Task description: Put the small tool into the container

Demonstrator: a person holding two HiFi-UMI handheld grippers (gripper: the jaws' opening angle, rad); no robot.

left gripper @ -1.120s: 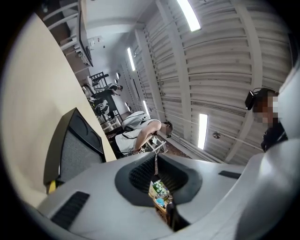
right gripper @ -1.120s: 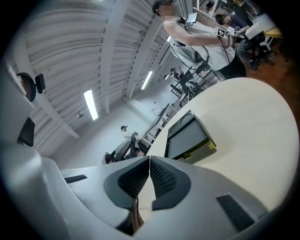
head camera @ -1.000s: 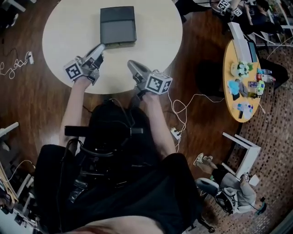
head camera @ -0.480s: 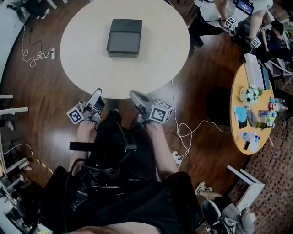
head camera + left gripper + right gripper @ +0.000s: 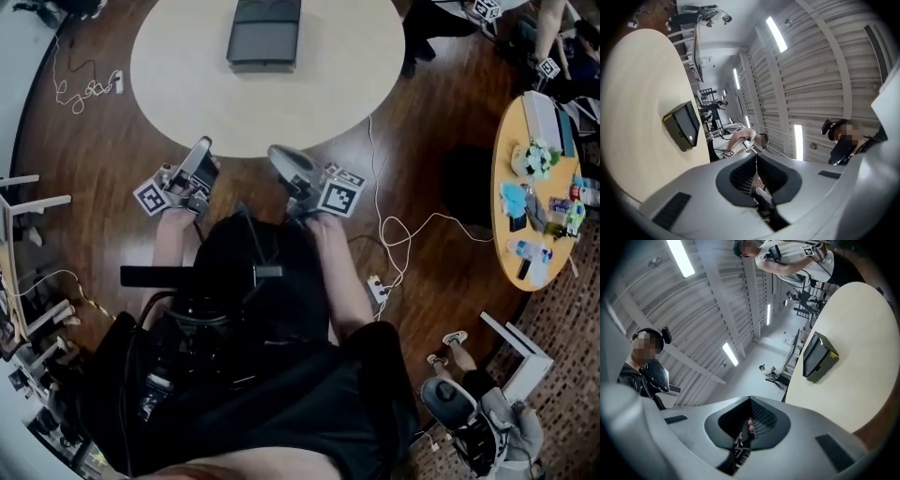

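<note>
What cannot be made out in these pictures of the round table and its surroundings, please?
Container: head view, far end cut off by the top edge; its dark top hides the inside in every view.
Small tool: visible in no view.
Side table clutter: head view, too small to identify.

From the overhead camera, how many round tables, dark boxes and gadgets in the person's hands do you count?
Round tables: 2, cream table and yellow table
Dark box: 1
Hand-held grippers: 2, left hand-held gripper and right hand-held gripper
Total: 5
</note>
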